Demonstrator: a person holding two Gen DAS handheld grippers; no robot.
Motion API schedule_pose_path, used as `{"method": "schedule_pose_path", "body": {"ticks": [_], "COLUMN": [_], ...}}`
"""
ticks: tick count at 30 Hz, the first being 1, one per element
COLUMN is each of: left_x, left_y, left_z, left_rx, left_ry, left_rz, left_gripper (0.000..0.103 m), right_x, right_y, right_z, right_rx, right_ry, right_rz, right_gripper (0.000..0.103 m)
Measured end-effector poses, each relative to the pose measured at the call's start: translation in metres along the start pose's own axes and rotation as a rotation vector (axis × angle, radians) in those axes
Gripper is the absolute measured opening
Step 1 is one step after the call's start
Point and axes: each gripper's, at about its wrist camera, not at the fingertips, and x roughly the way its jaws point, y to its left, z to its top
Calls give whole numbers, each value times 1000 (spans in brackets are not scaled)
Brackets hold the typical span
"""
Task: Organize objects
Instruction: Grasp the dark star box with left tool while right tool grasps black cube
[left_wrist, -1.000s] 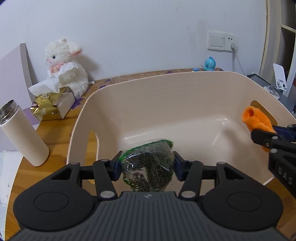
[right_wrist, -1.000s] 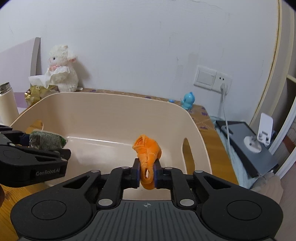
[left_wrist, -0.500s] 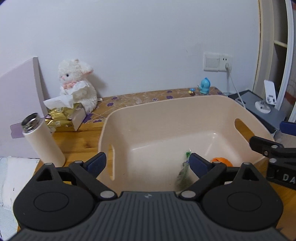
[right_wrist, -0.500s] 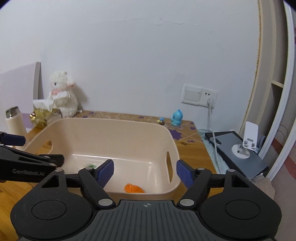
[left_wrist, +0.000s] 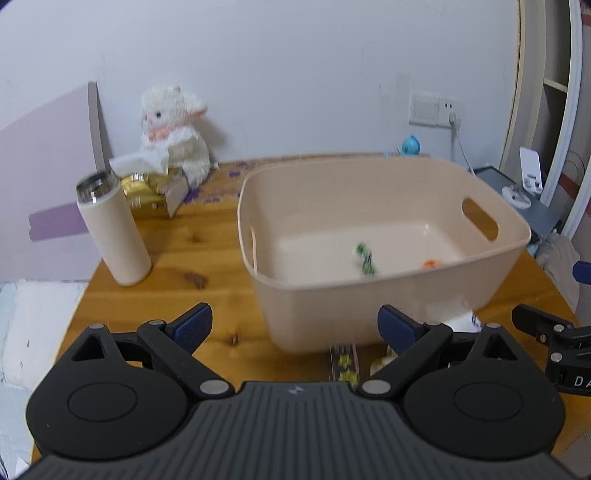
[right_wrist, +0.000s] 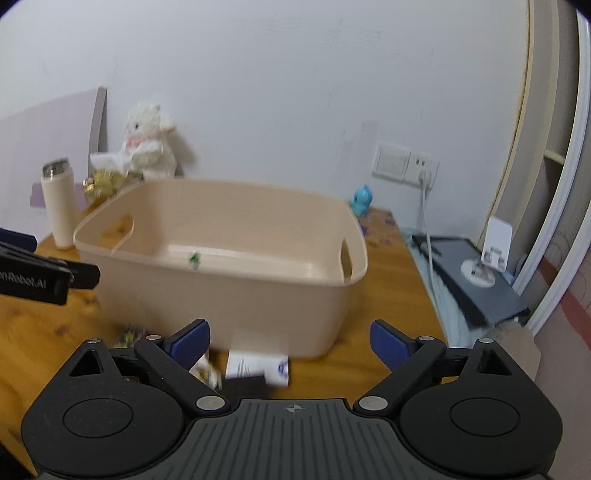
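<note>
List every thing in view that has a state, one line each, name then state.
left gripper: open, holding nothing.
right gripper: open, holding nothing.
beige basket: upright on the table, two items inside.
green packet: lying in the basket, blurred.
orange item: lying in the basket.
cream bottle: upright, left of the basket.
white plush lamb: sitting against the wall.
white packet: on the table, outside the basket.

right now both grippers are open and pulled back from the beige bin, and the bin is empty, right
Not quite. The bin is not empty: the left wrist view shows a green packet and an orange item inside. The left gripper and right gripper are open, pulled back.
</note>
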Motion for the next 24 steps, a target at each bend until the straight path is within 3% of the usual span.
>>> {"method": "schedule_pose_path", "body": {"ticks": [16, 24], "left_x": [60, 88], "left_y": [2, 1], "left_z": [-46, -50], "left_rx": [-39, -60], "left_ry": [149, 196], "left_rz": [-48, -61], "left_gripper": [97, 96], "right_x": [48, 70], "right_y": [-1, 0], "right_z": [-53, -61], "right_rx": [31, 55], "right_ry": [186, 207], "right_rz": [47, 73], "right_gripper": [95, 94]}}
